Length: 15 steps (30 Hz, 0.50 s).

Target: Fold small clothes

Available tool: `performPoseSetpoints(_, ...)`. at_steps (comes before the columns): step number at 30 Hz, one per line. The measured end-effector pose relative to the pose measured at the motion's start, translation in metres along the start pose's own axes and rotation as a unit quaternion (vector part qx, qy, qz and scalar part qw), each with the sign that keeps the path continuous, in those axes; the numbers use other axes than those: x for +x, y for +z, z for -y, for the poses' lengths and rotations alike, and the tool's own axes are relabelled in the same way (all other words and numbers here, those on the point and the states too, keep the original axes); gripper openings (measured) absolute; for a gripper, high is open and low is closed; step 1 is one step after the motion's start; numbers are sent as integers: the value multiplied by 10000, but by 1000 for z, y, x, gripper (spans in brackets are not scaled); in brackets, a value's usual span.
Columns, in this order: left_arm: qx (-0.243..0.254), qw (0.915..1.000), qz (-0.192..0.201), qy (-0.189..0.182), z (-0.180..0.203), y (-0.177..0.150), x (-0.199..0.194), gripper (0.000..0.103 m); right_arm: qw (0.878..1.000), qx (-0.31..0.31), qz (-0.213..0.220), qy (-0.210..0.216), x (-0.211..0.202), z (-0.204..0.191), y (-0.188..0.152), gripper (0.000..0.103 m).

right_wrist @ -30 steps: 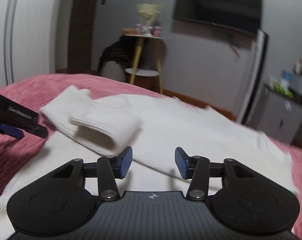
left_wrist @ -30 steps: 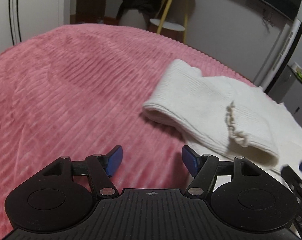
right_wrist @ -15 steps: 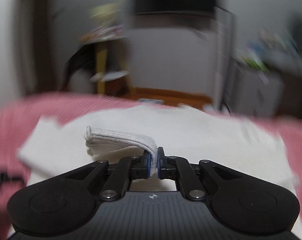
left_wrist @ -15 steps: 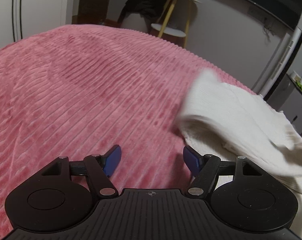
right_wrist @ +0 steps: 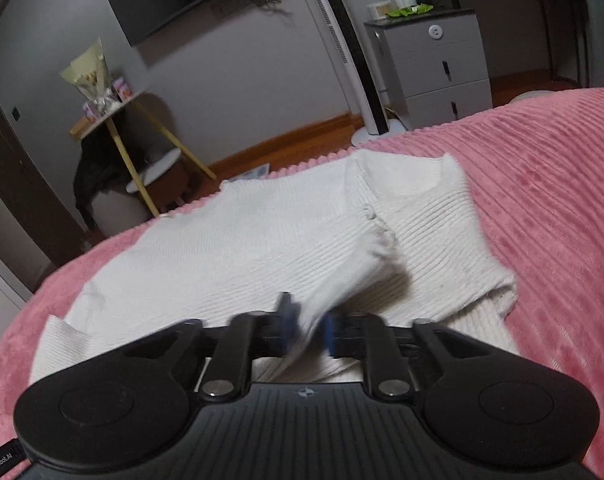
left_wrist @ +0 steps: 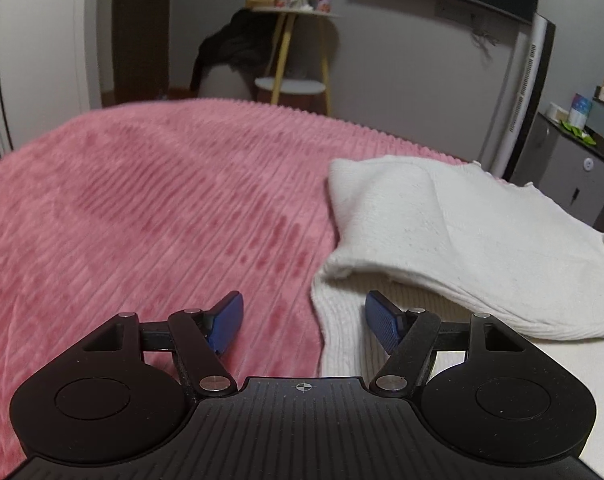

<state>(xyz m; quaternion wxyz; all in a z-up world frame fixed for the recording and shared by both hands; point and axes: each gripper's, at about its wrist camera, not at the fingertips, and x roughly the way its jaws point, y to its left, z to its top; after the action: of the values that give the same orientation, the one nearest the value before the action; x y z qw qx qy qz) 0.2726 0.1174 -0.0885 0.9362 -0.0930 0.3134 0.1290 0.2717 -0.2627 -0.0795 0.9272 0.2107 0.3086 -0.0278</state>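
A white ribbed knit sweater (right_wrist: 261, 240) lies spread on the pink bedspread (right_wrist: 550, 208). My right gripper (right_wrist: 308, 330) is shut on the cuff of its sleeve (right_wrist: 354, 276), which stretches from the jaws across the sweater's body. In the left wrist view the same sweater (left_wrist: 462, 232) lies at the right, its sleeve folded over the body. My left gripper (left_wrist: 302, 324) is open, and its right finger hovers over the sweater's near edge (left_wrist: 338, 320). Nothing is between its blue pads (left_wrist: 382, 326).
The pink ribbed bedspread (left_wrist: 141, 220) reaches far to the left. Beyond the bed stand a yellow-legged side table (left_wrist: 293, 40), dark clothes on a stool (left_wrist: 229, 52), a tall white fan (right_wrist: 342, 48) and grey drawers (right_wrist: 438, 64).
My right gripper closed on the sleeve cuff, rolled, and carried it across the sweater's body. The left gripper stayed open and shifted toward the sweater's edge.
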Motion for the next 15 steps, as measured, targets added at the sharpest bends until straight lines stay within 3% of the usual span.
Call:
performPoseSetpoints(4, -2, 10000, 55, 61, 1, 3, 7, 68, 9944, -701, 729, -317, -12, -19, 12, 6)
performPoseSetpoints(6, -115, 9999, -17, -28, 0, 4, 10, 64, 9923, -746, 916, -380, -15, -13, 23, 6)
performPoseSetpoints(15, -285, 9992, -114, -274, -4, 1, 14, 58, 9916, -952, 623, -622, 10, 9, 14, 6)
